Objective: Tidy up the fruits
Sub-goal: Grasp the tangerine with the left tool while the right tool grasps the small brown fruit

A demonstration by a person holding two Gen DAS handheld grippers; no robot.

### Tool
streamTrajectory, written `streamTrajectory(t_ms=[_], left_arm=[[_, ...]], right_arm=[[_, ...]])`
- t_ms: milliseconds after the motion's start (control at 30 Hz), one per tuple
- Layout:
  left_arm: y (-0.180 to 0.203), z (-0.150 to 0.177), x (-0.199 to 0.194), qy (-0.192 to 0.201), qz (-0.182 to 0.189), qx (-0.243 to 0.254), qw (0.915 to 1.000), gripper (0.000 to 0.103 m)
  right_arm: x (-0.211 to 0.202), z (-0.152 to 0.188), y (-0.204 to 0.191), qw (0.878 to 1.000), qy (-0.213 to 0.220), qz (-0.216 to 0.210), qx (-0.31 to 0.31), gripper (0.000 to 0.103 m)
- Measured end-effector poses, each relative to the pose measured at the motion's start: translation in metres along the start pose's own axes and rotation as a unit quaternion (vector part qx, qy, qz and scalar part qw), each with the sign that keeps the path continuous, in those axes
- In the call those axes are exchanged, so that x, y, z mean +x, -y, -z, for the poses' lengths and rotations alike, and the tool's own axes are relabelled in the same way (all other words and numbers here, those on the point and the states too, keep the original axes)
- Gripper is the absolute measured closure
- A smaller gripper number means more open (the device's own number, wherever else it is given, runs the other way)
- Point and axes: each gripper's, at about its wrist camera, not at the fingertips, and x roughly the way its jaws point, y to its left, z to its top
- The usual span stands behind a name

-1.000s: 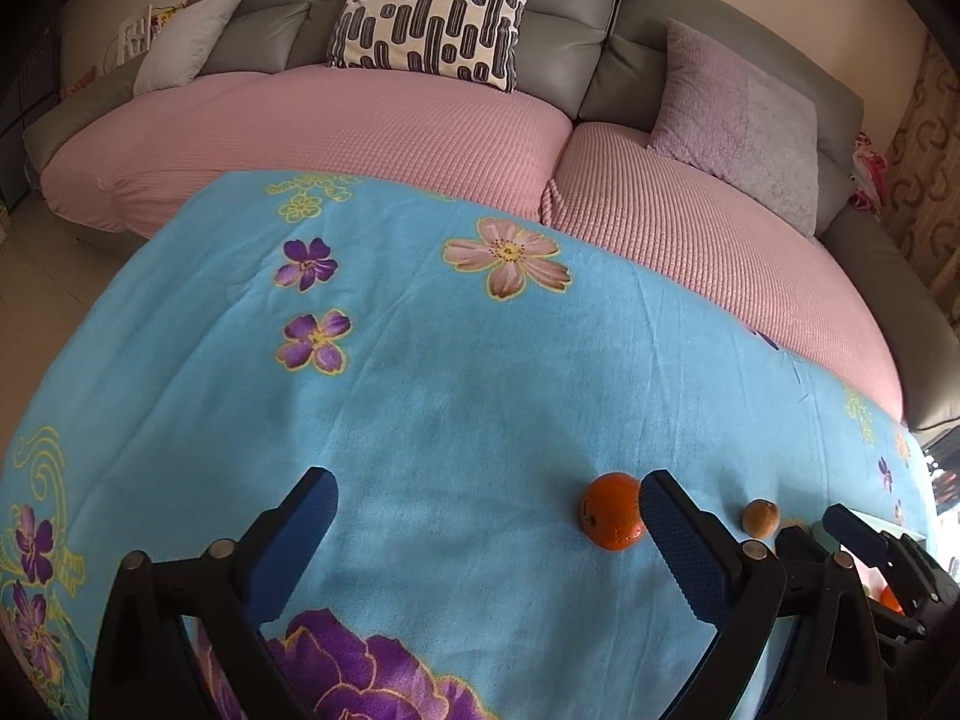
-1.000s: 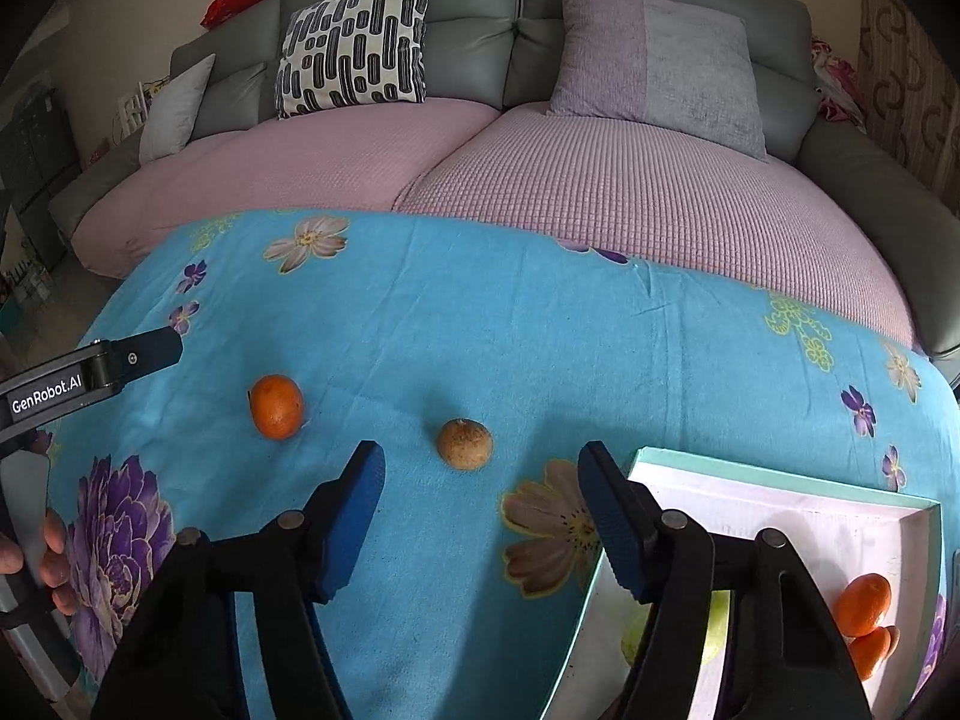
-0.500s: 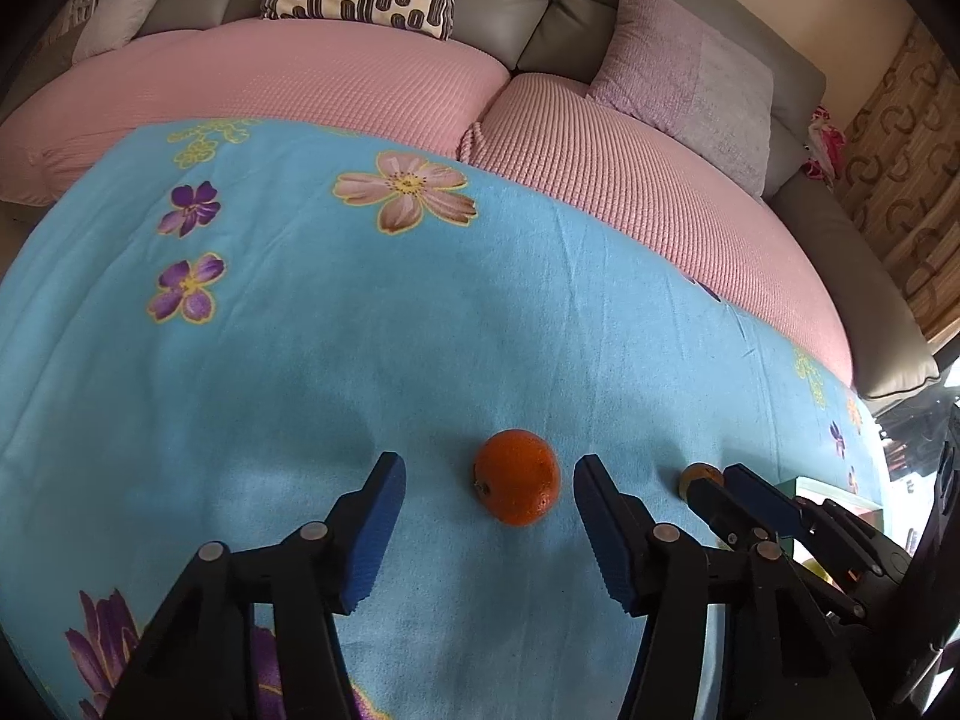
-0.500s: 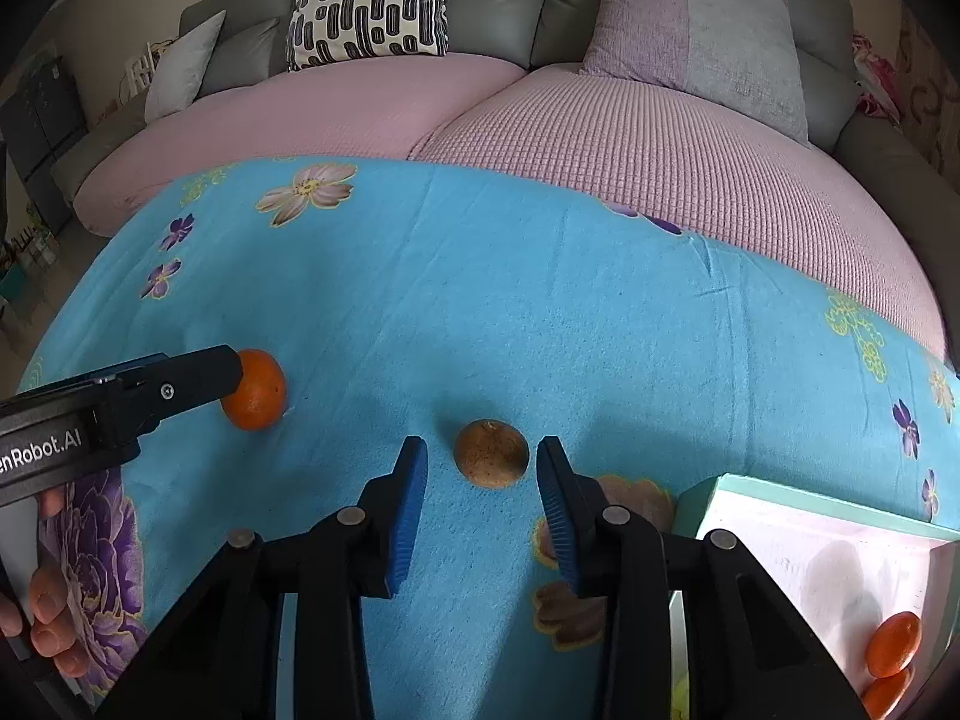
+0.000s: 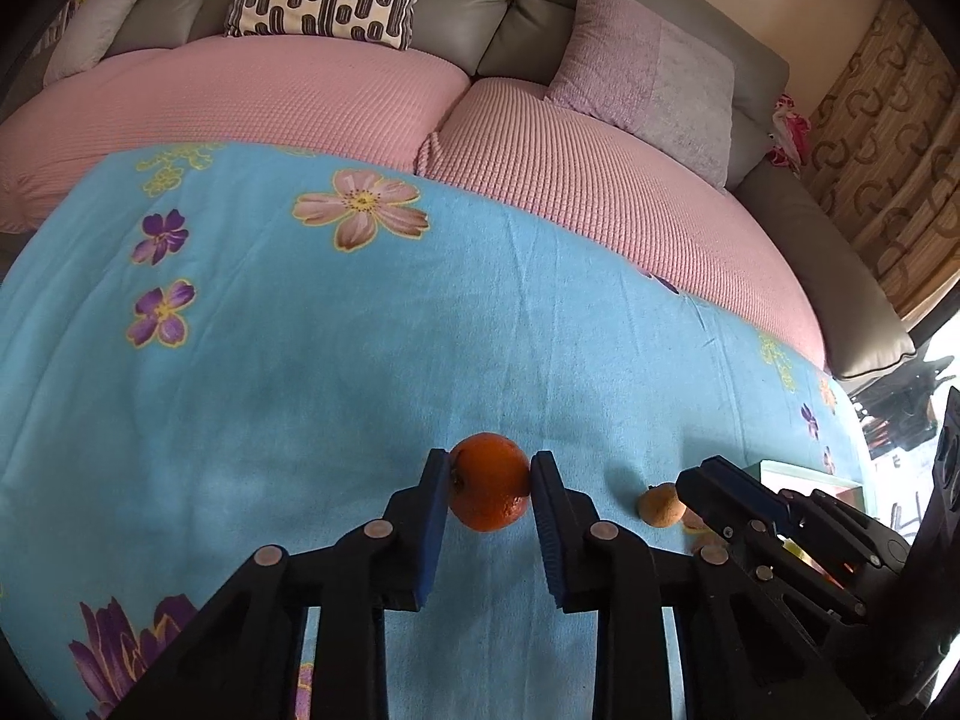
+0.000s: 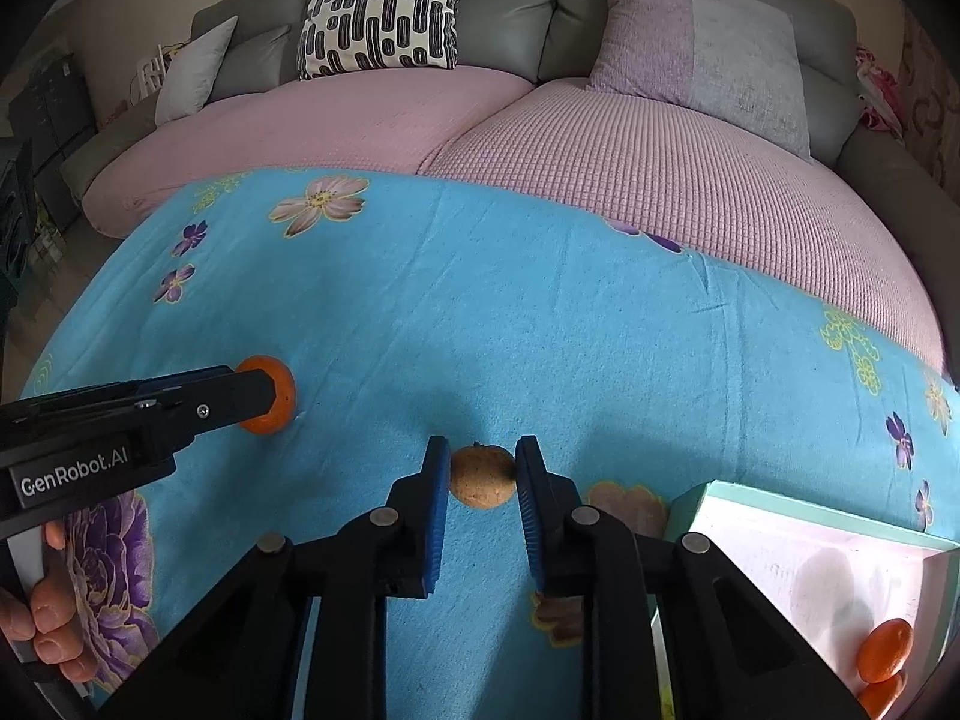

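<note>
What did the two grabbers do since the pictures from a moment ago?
Both have just been closing. The left gripper slid over to the orange and shut on it. The right gripper shut on the brown fruit. Both fruits still sit on the blue blanket, and the tray with its small orange fruits stayed put.

Left gripper [image 5: 489, 480] and right gripper [image 6: 482, 471]: matte black linkage arms with round silver pivot pins, each ending in ribbed blue pads [image 5: 433, 531]. Left body, seen at 9 o'clock in the right wrist view, bears white "GenRobot.AI" lettering and a small screw.
</note>
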Motion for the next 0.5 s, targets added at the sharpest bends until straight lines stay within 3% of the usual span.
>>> streamTrajectory(t_ms=[67,267,400,500], left_arm=[[0.002,0.000,-0.002,0.001,-0.002,0.004,1.0000,0.074],[-0.003,-0.001,0.002,-0.008,-0.014,-0.002,0.9999,0.074],[-0.010,0.000,0.003,-0.010,-0.018,-0.012,0.9997,0.074],[-0.014,0.001,0.003,-0.012,-0.020,-0.018,0.9996,0.074]], right_arm=[[-0.007,0.000,-0.001,1.000,0.008,-0.003,0.001,0.089],[-0.007,-0.001,-0.002,1.000,0.001,0.001,-0.007,0.089],[0.002,0.006,0.001,1.000,-0.009,-0.006,0.002,0.088],[0.005,0.007,0.004,1.000,-0.010,-0.013,0.010,0.080]])
